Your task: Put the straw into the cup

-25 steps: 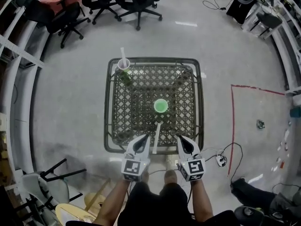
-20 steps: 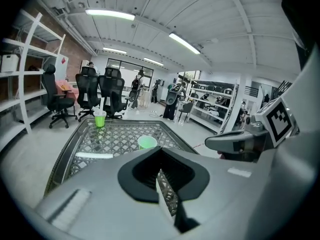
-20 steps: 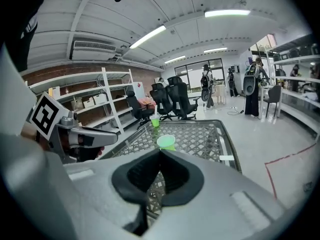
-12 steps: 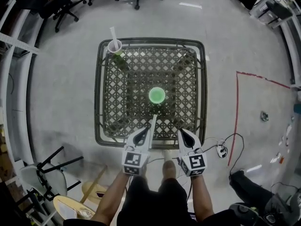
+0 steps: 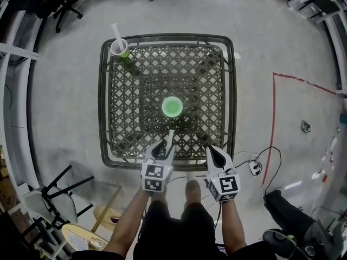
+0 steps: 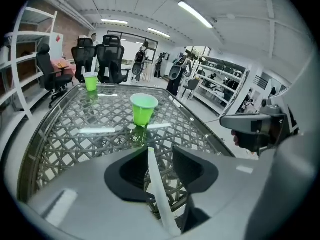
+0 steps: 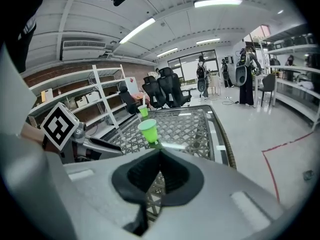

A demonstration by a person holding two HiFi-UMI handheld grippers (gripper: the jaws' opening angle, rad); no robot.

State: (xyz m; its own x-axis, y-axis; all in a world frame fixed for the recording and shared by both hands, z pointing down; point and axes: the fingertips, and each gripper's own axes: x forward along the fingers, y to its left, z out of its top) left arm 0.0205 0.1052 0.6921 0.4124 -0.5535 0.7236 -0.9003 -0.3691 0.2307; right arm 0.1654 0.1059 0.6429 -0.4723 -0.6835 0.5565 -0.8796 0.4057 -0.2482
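At the near edge of the glass-topped lattice tabletop (image 5: 217, 91), the left gripper (image 5: 161, 148)'s jaws have just been opening and stand apart. The thin white straw (image 6: 155, 184) lies loose between them, pointing at the bright green plastic cup (image 5: 172, 106) mid-table but short of it, and the right gripper (image 5: 217, 157) is clenched, empty. Insertion is not done: the straw likely needs re-gripping and lifting over the rim. No writing is readable, only square markers (image 5: 153, 172) on the grippers.

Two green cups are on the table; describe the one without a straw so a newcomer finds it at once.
Find the square lattice-top table in the middle of the floor. The green cup stands alone near its centre. Unlike the other green cup at the far left corner, which has a white straw in it, this one holds nothing.
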